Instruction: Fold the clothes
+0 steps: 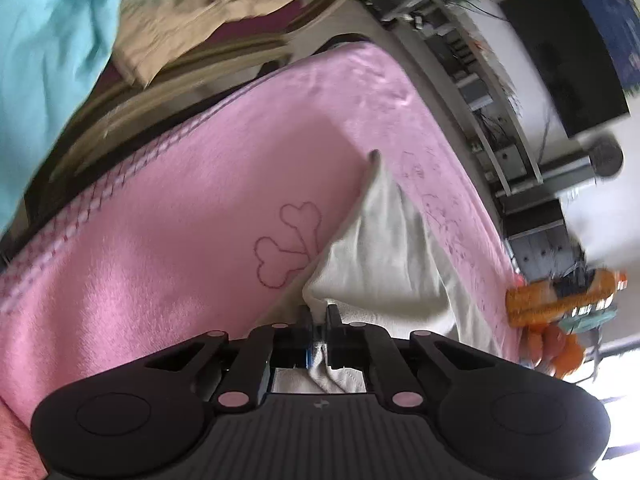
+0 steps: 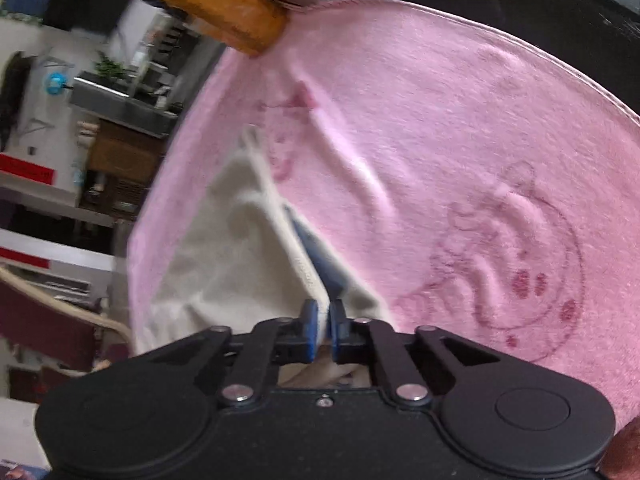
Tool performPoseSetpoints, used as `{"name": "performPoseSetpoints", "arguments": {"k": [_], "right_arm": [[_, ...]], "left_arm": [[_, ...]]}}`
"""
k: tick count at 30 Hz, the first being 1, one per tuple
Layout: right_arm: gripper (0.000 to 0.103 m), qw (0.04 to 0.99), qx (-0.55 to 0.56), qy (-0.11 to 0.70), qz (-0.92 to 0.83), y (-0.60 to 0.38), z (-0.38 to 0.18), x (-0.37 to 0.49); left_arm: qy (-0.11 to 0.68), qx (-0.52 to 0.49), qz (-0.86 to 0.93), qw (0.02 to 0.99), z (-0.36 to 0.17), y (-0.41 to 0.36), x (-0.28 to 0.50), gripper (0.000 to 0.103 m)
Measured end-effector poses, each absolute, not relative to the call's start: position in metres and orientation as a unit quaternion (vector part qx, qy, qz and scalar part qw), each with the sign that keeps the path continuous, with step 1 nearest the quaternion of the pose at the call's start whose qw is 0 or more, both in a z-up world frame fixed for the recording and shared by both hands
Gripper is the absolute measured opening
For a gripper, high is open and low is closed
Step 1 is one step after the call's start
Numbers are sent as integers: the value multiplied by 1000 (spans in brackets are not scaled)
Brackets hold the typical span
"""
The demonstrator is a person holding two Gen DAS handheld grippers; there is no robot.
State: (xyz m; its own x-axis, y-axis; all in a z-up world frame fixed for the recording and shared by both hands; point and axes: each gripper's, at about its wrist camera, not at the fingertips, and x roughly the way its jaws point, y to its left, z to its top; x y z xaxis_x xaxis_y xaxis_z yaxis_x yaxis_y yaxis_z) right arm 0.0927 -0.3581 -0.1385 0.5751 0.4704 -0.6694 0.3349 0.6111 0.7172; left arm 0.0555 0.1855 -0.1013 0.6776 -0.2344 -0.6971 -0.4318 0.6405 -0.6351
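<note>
Both grippers clamped shut on the white garment [image 1: 384, 240], left gripper [image 1: 319, 316] and right gripper [image 2: 323, 316] each pinching an edge, probably to lift and spread it for folding. Draped over pink towel [image 1: 180, 200]. Other clothes, teal [image 1: 44, 52] and tan [image 1: 192, 20], heaped behind.

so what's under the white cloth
The pink towel lies spread under the white cloth, which both grippers pinch. What lies beneath the pink towel is covered.
</note>
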Motion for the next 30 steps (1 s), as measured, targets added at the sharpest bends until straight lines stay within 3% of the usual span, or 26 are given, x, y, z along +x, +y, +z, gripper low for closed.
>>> {"name": "performPoseSetpoints", "arguments": {"k": [6, 8, 14, 18, 25, 28, 30], "right_arm": [[6, 781, 494, 362, 121, -367, -107, 83], [6, 783, 503, 345, 119, -372, -101, 79], [5, 779, 492, 383, 65, -385, -110, 68], [5, 783, 469, 405, 55, -385, -113, 56], [6, 792, 380, 478, 8, -368, -123, 48], [11, 815, 327, 478, -19, -360, -118, 51], [25, 829, 329, 452, -18, -363, -110, 48]], "left_arm": [[291, -290, 14, 912, -42, 157, 27, 4], [288, -249, 24, 924, -32, 149, 18, 4], [373, -265, 42, 888, -57, 154, 7, 4], [380, -270, 45, 884, -56, 157, 2, 4], [475, -186, 82, 856, -87, 134, 15, 9], [488, -140, 108, 854, -88, 126, 17, 20], [464, -128, 127, 867, -77, 126, 12, 20]]}}
